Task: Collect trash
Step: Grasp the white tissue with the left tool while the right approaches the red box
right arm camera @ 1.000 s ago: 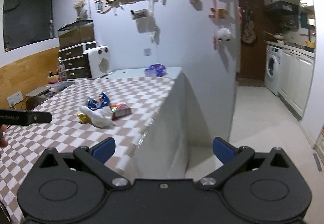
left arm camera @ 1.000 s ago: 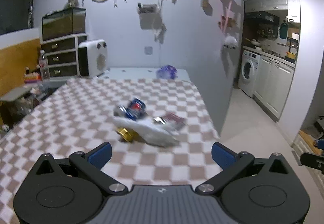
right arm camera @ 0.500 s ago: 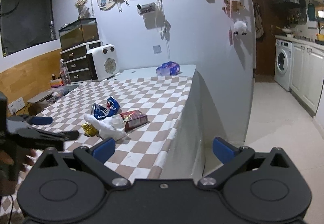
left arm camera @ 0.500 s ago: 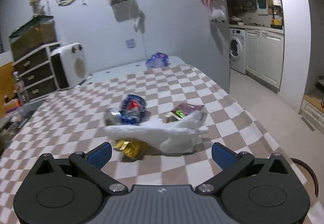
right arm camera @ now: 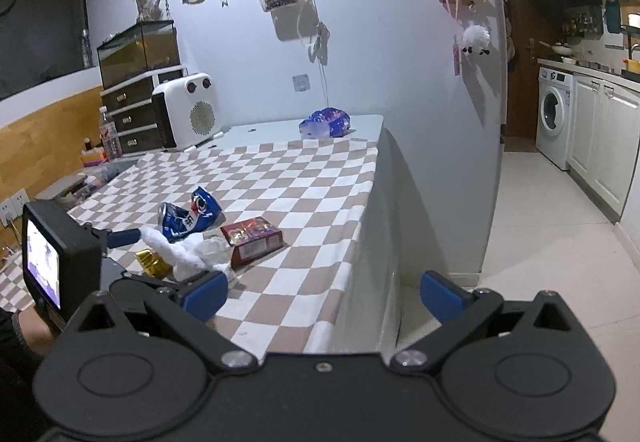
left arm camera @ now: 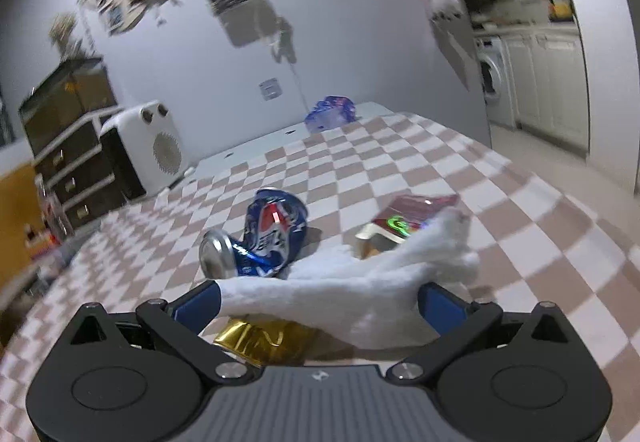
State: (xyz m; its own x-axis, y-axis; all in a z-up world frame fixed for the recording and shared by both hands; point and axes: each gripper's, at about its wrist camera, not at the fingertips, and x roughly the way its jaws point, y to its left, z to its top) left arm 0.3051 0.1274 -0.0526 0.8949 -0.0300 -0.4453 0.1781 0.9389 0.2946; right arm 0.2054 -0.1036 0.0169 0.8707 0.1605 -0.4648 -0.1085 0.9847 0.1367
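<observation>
Checkered worktop (right arm camera: 304, 178), all trash on it: crushed can (left arm camera: 264, 234), red box (right arm camera: 251, 242), gold wrapper (left arm camera: 264, 338), white tissue (left arm camera: 360, 290). Left gripper (left arm camera: 318, 304) spread wide around tissue, not clamped; right gripper (right arm camera: 324, 292) likewise released, empty, hanging off worktop's edge. Nothing collected so far, by the look of it.

checkered table (right arm camera: 304, 178): can (right arm camera: 188, 216), box (right arm camera: 252, 240), tissue (right arm camera: 188, 254)

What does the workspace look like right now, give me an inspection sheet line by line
Surface: checkered tablecloth over a white table.
Job's things: crushed blue can, red box, white tissue wad, gold wrapper, clustered together.
Clutter: blue-purple bag at the far edge; white heater.
Grippers: left gripper open, fingers either side of the tissue wad; right gripper open, empty, past the table's edge.
Cables: a cord hangs down the wall.
Surroundings: drawer unit, washing machine, kitchen cabinets.
</observation>
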